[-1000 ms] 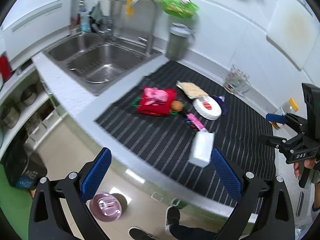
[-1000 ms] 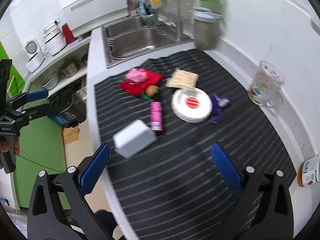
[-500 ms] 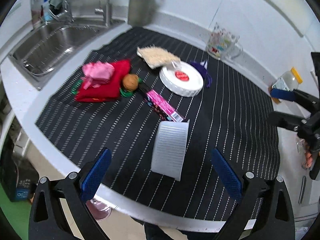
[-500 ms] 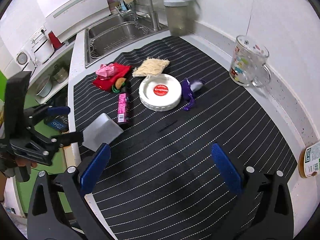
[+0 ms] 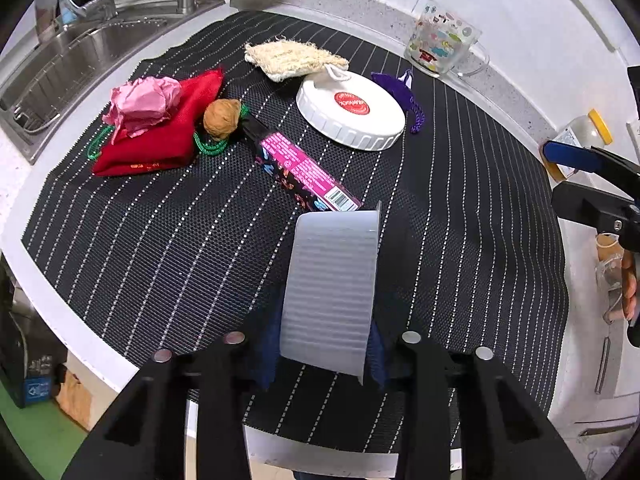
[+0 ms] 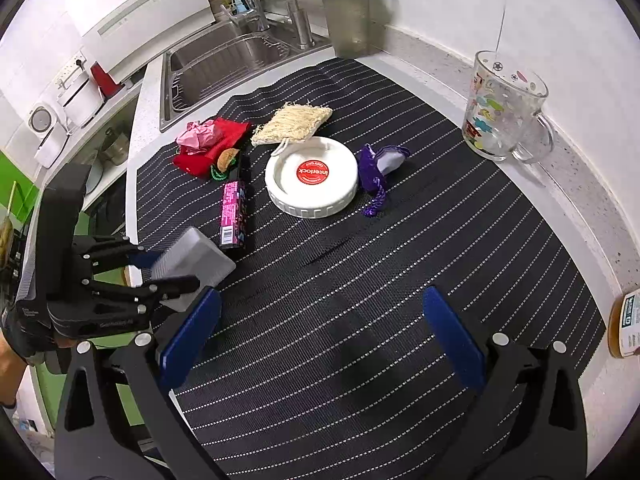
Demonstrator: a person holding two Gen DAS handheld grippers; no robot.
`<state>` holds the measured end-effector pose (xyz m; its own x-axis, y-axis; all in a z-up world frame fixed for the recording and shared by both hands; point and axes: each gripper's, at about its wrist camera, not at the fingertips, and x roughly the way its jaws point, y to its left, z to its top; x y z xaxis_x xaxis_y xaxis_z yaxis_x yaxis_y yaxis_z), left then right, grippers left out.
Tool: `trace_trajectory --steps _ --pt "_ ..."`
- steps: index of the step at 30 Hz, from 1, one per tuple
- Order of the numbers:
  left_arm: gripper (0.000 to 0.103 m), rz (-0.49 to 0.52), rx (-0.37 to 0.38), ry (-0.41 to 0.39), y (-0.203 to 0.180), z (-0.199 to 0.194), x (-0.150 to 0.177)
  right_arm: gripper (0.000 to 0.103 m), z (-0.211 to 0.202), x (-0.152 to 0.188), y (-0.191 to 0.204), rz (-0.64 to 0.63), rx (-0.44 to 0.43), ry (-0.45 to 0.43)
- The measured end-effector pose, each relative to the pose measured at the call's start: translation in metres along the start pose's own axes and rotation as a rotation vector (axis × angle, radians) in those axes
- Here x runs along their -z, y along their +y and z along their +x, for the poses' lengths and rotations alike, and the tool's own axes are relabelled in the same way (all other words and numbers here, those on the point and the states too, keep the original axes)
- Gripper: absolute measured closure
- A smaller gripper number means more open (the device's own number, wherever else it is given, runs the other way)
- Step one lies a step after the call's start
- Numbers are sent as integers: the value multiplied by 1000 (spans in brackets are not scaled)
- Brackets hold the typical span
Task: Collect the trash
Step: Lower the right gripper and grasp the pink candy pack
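- left gripper (image 5: 326,344): jaws closing around the white ribbed box (image 5: 332,284), which sits right between the blue pads (image 5: 266,354); pads look to be against its sides, so call it a grip just forming (not settled yet).
- Box stands at the mat's (image 5: 120,240) near edge, toward the counter's (image 5: 12,184) front edge; its long axis runs away from the left tool, straight along the fingers, so the pads take its two long flanks.
- right gripper (image 6: 320,336): jaws wide apart, nothing between them, over bare mat near the front edge.
- Left hand is plainly nearer the box; from the right tool the box lies off to the left.
- Just past the box: pink-and-black carton (image 5: 306,170), long axis slanting toward the mat's back-left; its barcode end is just beside the box's far end.
- Farther: walnut (image 5: 221,118) on green beads (image 5: 210,146), beside the red cloth (image 5: 160,136) with crumpled pink paper (image 5: 142,100) on top.
- Mid-mat: white lid (image 5: 350,110); purple pouch (image 5: 396,90) behind it, touching or nearly.
- Back: loofah pad (image 5: 294,60), then glass mug (image 5: 442,40) on the counter by the wall.
- Left view hides most of its own pads behind the box; the right view shows the left tool (image 6: 132,280) side-on with the box (image 6: 196,260) in its fingers (contact underneath can't be told).
- Right view alone shows the sink's (image 6: 224,60) full basin and the grey canister (image 6: 348,16).
- No bin visible in either view.
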<state>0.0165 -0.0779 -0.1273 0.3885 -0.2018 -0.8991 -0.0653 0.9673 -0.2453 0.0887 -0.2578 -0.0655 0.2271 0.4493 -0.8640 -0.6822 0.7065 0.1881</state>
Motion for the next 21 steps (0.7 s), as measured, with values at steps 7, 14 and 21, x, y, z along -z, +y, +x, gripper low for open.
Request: trace_trajectory --steps 7,14,21 --pt "69 -7 -11 -51 10 -31 -4 4 8 -10 16 -24 -10 2" --pt "69 -29 -44 -129 30 -77 -14 4 30 -25 48 -69 -35 19" --pt "69 -54 -66 -176 58 -101 -18 4 69 -38 77 -119 -55 71"
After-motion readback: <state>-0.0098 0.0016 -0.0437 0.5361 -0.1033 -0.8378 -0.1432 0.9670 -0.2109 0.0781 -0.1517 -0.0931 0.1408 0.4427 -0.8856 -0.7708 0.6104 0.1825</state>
